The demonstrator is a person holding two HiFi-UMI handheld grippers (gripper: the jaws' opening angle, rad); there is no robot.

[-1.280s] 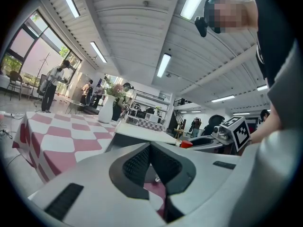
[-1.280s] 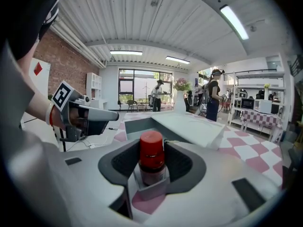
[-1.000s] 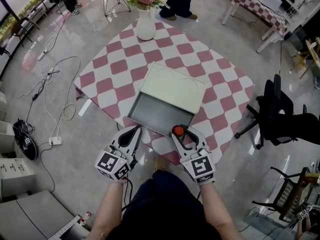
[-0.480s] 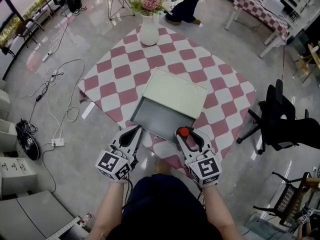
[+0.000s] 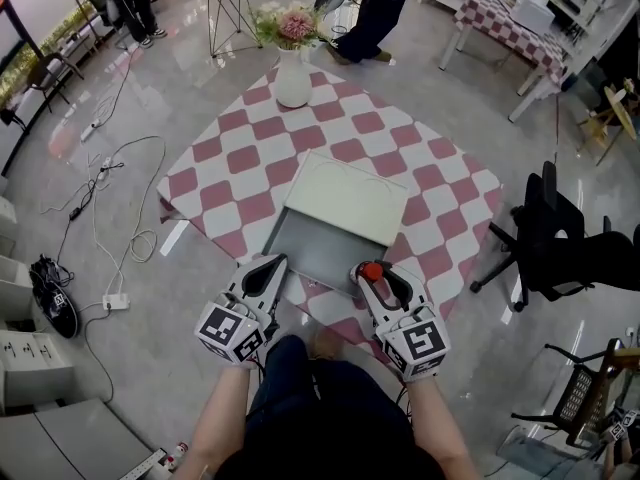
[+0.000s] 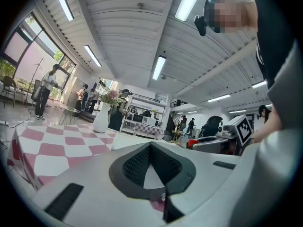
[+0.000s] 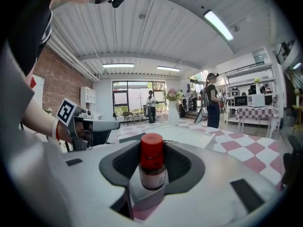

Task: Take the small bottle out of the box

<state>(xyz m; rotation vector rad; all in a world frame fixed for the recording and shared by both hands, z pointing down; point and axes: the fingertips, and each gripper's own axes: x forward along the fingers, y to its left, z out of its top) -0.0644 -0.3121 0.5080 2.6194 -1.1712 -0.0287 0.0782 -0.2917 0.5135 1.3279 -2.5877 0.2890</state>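
Right hand-held gripper (image 5: 374, 274) pulled small bottle (image 7: 152, 167) nearer

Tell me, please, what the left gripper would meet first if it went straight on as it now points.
Probably the open box, whose near left corner lies just ahead of the left gripper; depth is unclear.

Square table in pink-and-white checked cloth (image 5: 240, 183), frame centre, white ceramic vase of pink flowers (image 5: 292, 80) at upper corner, open grey box with cream lid (image 5: 318, 250) near lower edge.
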